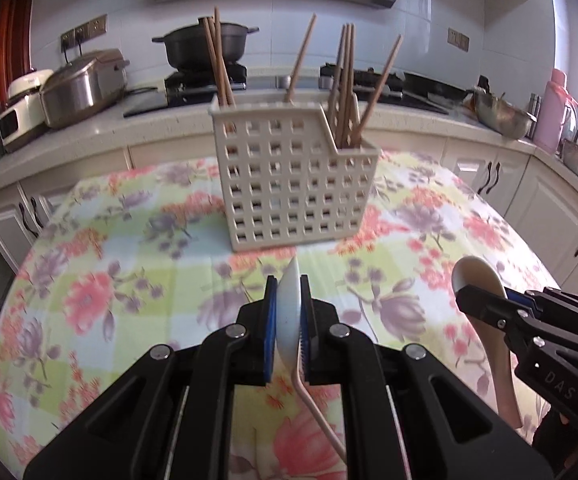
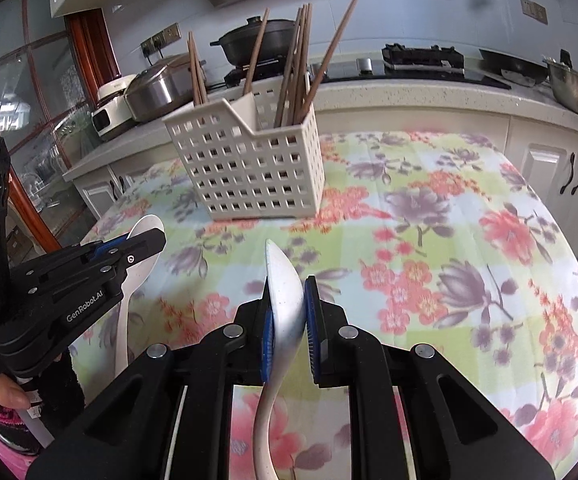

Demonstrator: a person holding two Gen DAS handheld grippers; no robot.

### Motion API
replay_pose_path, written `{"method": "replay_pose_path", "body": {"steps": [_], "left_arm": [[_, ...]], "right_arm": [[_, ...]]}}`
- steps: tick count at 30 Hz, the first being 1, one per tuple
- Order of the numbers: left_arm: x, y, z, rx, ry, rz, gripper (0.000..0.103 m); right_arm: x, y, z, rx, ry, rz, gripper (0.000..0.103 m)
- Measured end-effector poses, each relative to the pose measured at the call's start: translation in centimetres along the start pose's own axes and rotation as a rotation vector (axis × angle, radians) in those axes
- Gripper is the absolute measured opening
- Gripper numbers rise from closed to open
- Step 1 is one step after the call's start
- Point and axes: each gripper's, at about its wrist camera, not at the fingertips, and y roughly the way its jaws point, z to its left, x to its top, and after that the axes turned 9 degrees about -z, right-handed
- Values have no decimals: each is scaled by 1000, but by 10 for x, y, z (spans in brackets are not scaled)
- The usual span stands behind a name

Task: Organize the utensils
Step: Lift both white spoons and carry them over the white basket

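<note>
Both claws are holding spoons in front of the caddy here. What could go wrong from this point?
1. Each claw, left claw and right claw, pinches its white spoon by the curved bowl, with the handle hanging below, so either spoon could pivot or slip.
2. The chopsticks lean at varied angles in the caddy; an incoming spoon may knock them.
3. The claws are side by side and could collide at the caddy.

Left gripper (image 1: 289, 300) and right gripper (image 2: 289, 300) both clamped.
</note>
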Motion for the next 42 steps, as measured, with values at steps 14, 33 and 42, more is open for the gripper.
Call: {"method": "replay_pose_path", "body": {"steps": [14, 33, 42], "left_arm": [[66, -14, 10, 51, 8, -140, 10], [139, 17, 25, 88, 9, -203, 10], [180, 39, 34, 130, 20, -248, 10]], "right_arm": [[64, 16, 3, 54, 55, -163, 14], [120, 57, 20, 21, 60, -238, 14], [153, 73, 22, 15, 58, -273, 14]]}}
